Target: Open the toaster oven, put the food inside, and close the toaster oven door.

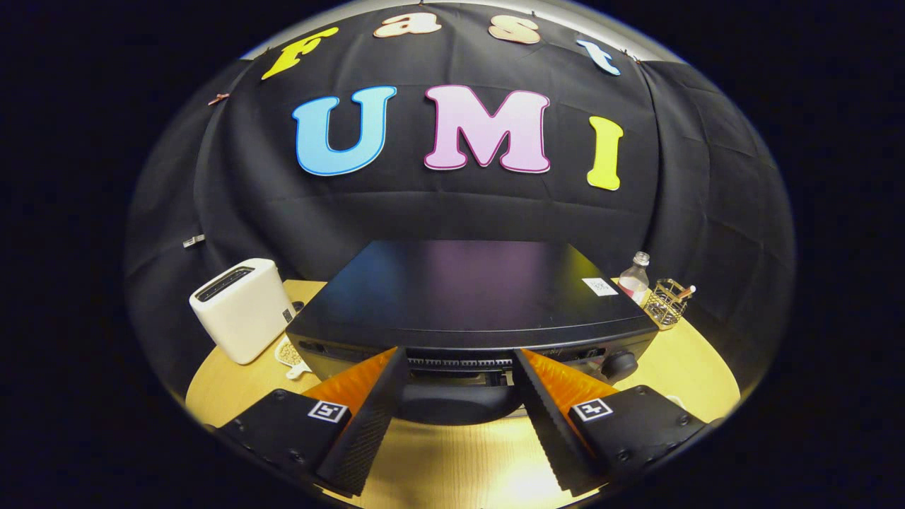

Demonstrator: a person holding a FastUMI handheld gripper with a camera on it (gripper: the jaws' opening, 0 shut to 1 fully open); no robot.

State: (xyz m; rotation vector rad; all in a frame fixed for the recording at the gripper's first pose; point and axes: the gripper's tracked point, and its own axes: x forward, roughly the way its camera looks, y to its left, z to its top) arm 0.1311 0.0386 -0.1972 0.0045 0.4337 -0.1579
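Claw released, fingers spread wide, tips level with the front top edge of the toaster oven. Oven sits mid tabletop, directly ahead; its dark door handle lies between the fingers, not gripped. White toaster left of oven. Small bottle and wire holder to its right.

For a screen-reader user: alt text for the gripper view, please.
The open gripper reaches a black toaster oven, fingers either side of its door handle. A white toaster stands left of it, a bottle and wire basket right.
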